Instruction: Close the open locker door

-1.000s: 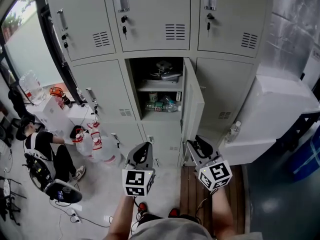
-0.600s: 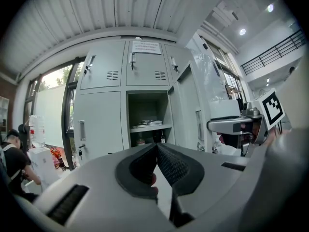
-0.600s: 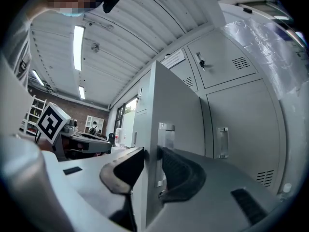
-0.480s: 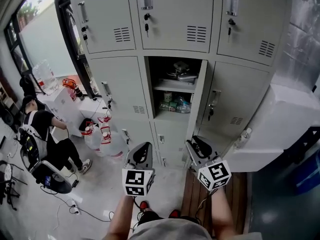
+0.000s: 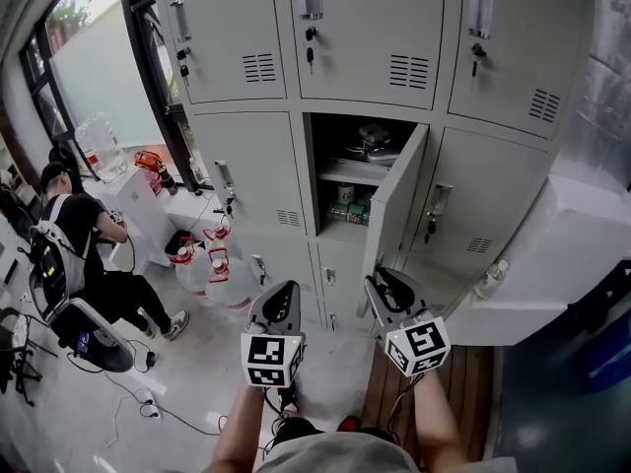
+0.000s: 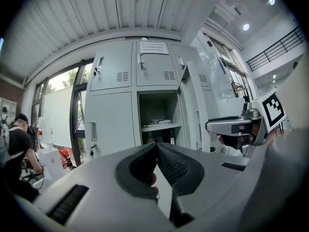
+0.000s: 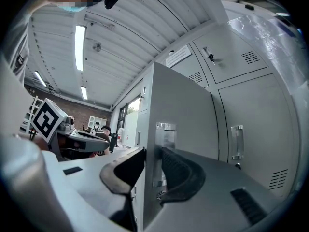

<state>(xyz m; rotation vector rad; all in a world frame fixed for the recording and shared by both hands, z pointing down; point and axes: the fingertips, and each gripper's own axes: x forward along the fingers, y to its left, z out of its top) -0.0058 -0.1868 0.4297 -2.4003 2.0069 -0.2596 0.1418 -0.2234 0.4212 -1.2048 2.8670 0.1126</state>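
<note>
The open locker door [image 5: 402, 200] of the middle compartment is swung partly out, its free edge towards the person. That edge is pinched at the handle plate [image 7: 164, 135] by the right gripper [image 7: 150, 167], whose jaws have just been closing on it. The left gripper [image 6: 157, 153] is held pressed together and empty. The thin edge may be lost if it is swung quickly, and the inner jaw may be trapped against the frame unless it is released in time.

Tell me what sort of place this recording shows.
Likely a workshop or staff locker area: a bank of grey metal lockers, big water jugs on the floor, and a person seated by a large window.
</note>
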